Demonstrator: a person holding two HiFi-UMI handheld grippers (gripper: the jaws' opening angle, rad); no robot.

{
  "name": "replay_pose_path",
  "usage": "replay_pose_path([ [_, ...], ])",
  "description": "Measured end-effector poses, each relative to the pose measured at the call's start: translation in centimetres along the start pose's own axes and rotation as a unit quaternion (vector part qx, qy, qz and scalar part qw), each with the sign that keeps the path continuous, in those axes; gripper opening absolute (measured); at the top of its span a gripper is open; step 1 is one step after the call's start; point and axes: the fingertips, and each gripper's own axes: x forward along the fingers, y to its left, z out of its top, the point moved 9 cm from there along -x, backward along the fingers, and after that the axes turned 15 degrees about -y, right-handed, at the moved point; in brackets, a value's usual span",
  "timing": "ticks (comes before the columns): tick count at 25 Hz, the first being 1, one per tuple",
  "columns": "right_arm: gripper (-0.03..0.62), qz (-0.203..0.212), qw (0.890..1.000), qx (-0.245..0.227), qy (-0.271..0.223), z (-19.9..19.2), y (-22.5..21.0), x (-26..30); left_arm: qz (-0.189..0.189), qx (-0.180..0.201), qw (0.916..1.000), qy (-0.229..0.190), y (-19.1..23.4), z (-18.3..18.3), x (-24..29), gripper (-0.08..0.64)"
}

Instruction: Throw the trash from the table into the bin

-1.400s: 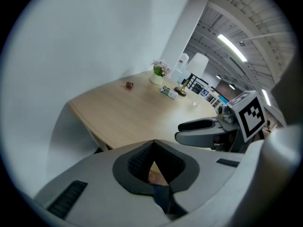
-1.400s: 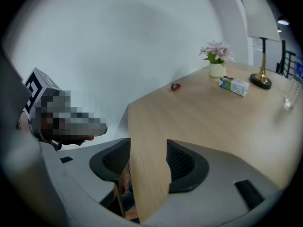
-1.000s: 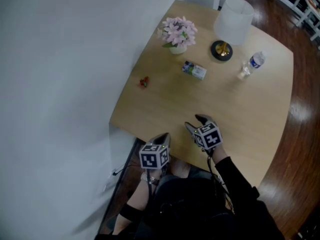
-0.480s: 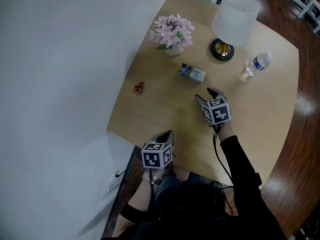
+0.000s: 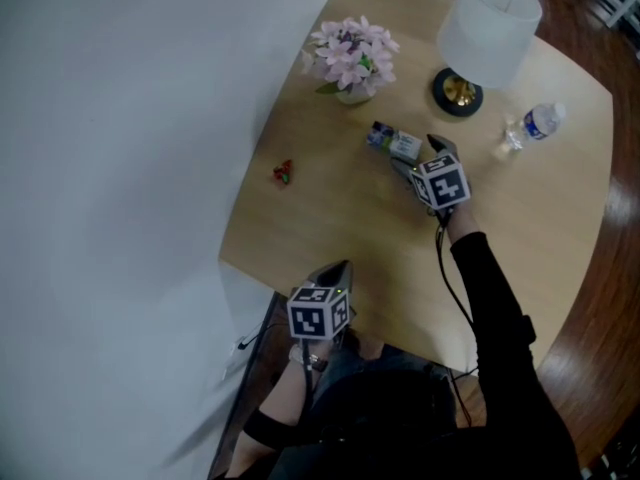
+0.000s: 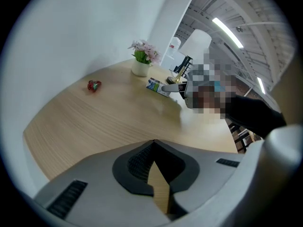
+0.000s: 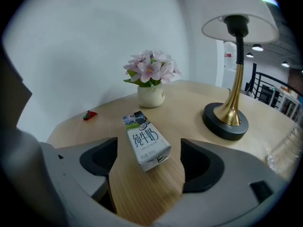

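Right gripper point(image 5: 421, 156): now far across the table point(image 5: 320, 218) versus a second ago, jaws just opening wide, gripping nothing | milk carton point(image 7: 146, 141) lies flat between them, untouched | left gripper point(image 5: 338, 271) closed, empty | next: clamp it; bin unseen.

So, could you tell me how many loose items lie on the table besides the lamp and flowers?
3: a carton mid-table, a red scrap near the wall edge, a bottle beside the lamp. Nothing seems hidden.
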Motion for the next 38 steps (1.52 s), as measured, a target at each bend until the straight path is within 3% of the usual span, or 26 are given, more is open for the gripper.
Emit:
replay_pose_path([
  [5,0.425,0.007,0.999,-0.033,0.016,0.1,-0.3,1.9,0.006,-0.004,1.0000,0.003,0.5,-0.3,-0.1,0.005],
  [9,0.419,0.028,0.999,-0.033,0.019,0.3,0.6,2.3,0.009,-0.009,0.9999,0.002,0.9,-0.5,-0.4,0.006],
  [10,0.412,0.030,0.999,-0.034,0.019,0.3,0.7,2.3,0.009,-0.010,0.9999,0.002,0.9,-0.5,-0.4,0.006],
  [12,0.330,0.028,0.999,-0.040,0.018,0.2,0.8,2.3,0.009,-0.011,0.9999,0.000,1.0,-0.7,-0.5,0.006],
  [23,0.300,0.019,0.999,-0.043,0.012,-0.2,1.9,0.8,0.019,-0.014,0.9996,-0.015,1.7,-1.1,-1.9,0.006],
  [32,0.293,0.048,0.999,-0.025,-0.001,-1.0,7.2,-4.6,0.019,-0.019,0.9990,-0.035,2.5,-2.5,-4.7,0.006],
  [38,0.291,0.083,0.996,-0.027,0.008,-2.2,13.4,-7.5,0.036,-0.037,0.9978,-0.041,4.5,-5.2,-7.6,0.005],
])
